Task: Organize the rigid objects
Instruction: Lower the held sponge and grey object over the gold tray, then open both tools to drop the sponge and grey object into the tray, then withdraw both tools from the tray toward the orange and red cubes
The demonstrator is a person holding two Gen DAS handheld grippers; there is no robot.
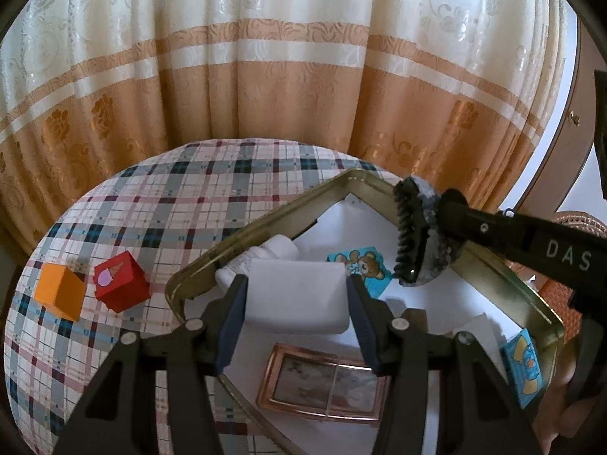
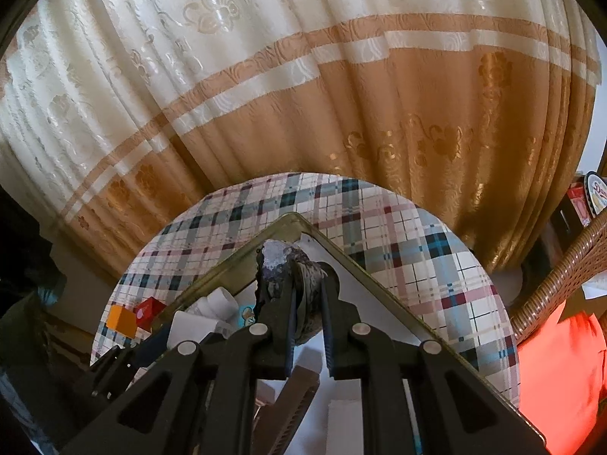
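Left tool (image 1: 297,297) angled down, gripping white block (image 1: 296,292)

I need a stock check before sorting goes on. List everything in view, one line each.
tin tray: one, gold rim, white lining, on the tablecloth
white block: one, white, over the tray, between the left pads
hair claw clip: one, black and grey, over the tray, in the right gripper
white bottle: one, lying in the tray
bear card: one, blue, in the tray
photo frame: one, copper, in the tray
blue box: one, by the tray's right rim
red cube: one, on the tablecloth
orange cube: one, beside the red cube
tablecloth: one, plaid
curtain: cream and orange, behind
left gripper: black
right gripper: black
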